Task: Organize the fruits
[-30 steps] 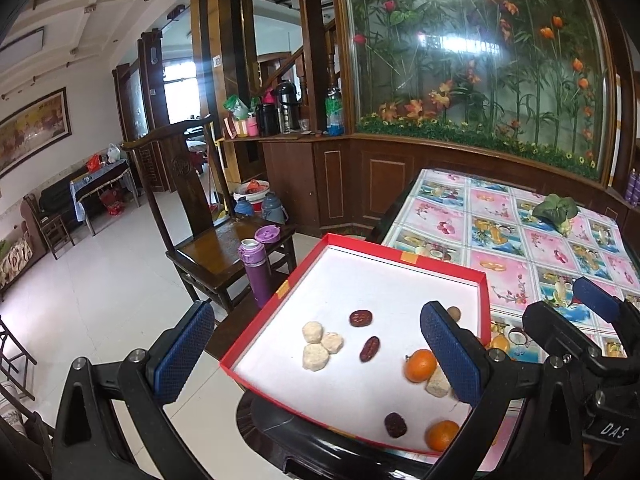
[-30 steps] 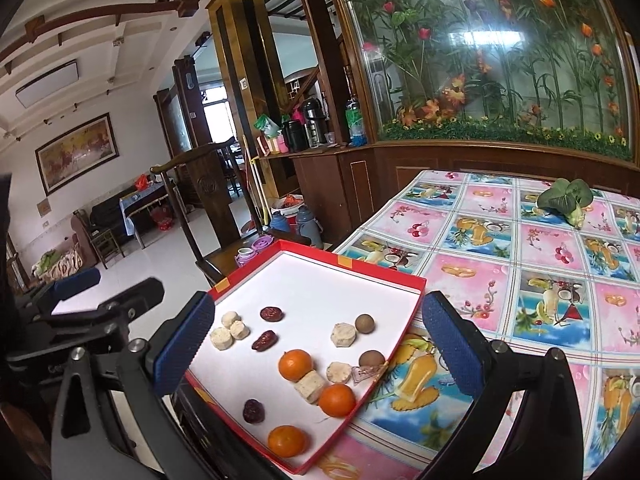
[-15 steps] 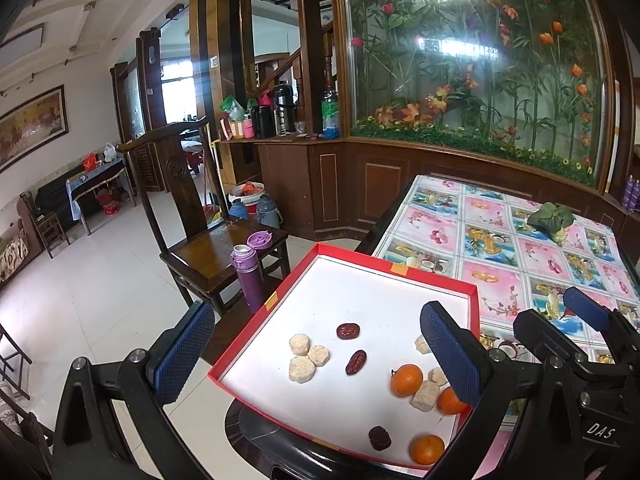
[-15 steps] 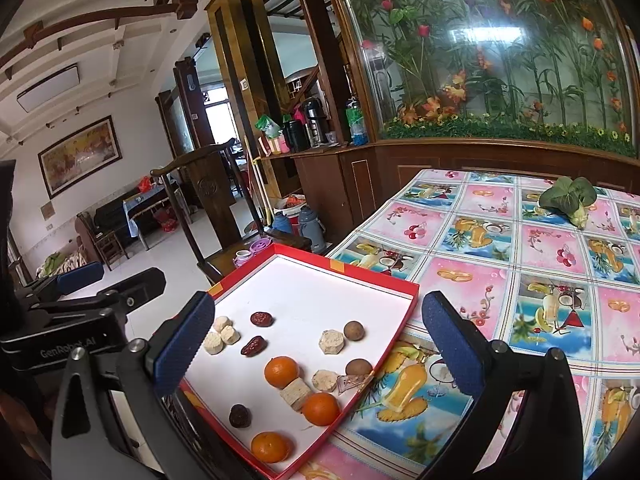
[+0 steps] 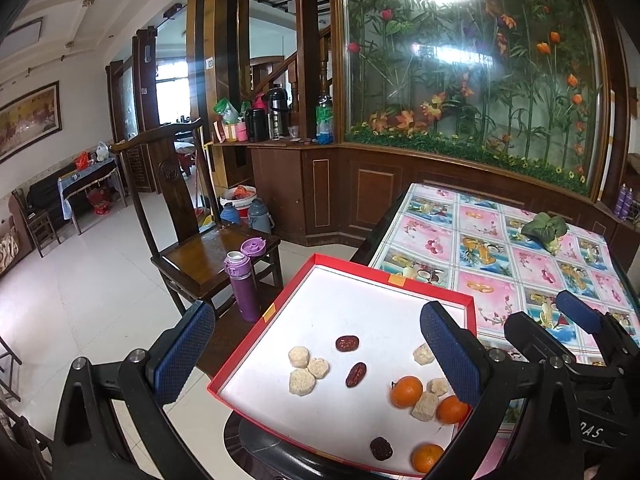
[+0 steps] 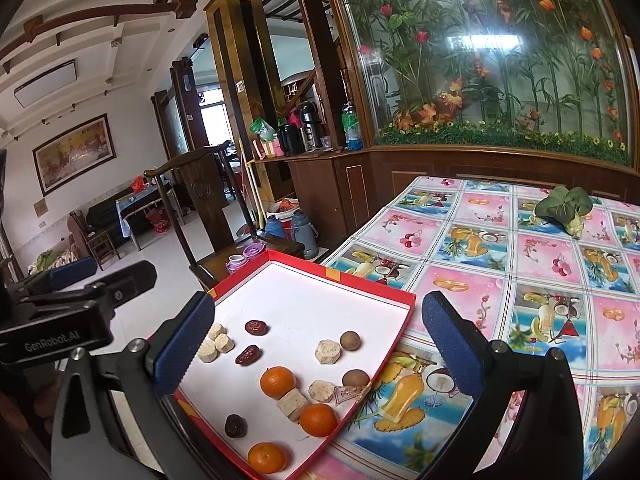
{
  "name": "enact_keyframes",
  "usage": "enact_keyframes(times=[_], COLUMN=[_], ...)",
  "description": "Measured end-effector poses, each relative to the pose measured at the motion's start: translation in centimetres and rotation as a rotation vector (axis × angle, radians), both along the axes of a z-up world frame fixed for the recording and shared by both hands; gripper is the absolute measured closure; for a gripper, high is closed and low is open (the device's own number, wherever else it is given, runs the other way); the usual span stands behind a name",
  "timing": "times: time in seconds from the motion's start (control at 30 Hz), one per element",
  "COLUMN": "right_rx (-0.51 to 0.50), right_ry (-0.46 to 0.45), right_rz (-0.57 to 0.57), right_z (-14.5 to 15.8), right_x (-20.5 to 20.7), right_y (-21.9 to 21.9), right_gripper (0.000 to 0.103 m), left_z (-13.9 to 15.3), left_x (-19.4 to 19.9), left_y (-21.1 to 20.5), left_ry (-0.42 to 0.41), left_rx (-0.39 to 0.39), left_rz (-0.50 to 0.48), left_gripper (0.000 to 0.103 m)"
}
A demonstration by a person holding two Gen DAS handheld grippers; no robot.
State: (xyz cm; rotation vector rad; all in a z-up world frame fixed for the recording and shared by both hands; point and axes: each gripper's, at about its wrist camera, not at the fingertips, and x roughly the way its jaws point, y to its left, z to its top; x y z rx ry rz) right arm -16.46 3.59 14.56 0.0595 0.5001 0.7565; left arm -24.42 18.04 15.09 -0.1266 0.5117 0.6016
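Observation:
A red-rimmed tray (image 5: 400, 280) (image 6: 348, 280) with a white floor sits on the table's left corner. In it lie three oranges (image 6: 277, 381) (image 5: 405, 390), dark red dates (image 6: 248, 354) (image 5: 354, 373), pale round cakes (image 6: 216, 343) (image 5: 301, 381) and brown longans (image 6: 350, 339). My left gripper (image 5: 316, 356) hangs open above the tray's near left part, holding nothing. My right gripper (image 6: 316, 344) is open too, above the tray's near right side, empty. The left tool (image 6: 76, 308) shows at the left of the right wrist view.
The table carries a fruit-print cloth (image 6: 520, 264) with a leafy green vegetable (image 6: 565, 205) at the far side. A wooden chair (image 5: 200, 248) with a purple flask (image 5: 242, 288) stands left of the table. A glass flower panel (image 5: 472, 64) lies behind.
Both grippers have drawn back and up a little, so the tray and fruit sit lower and nearer in both views. Nothing in the tray has moved. Both stayed open.

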Motion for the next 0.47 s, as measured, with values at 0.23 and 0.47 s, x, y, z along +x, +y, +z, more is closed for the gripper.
enact_keyframes(times=[0.23, 0.47], right_rx=[0.007, 0.026], right_ry=[0.013, 0.059], right_rz=[-0.006, 0.010], right_z=[-0.1, -0.8], right_x=[1.1, 2.1], right_y=[0.8, 1.4], right_gripper=[0.000, 0.000], left_z=[0.0, -0.2], left_x=[0.8, 2.1], left_y=[0.8, 0.5], left_ry=[0.004, 0.013], left_rx=[-0.005, -0.025], left_rz=[0.005, -0.003], left_gripper=[0.000, 0.001])
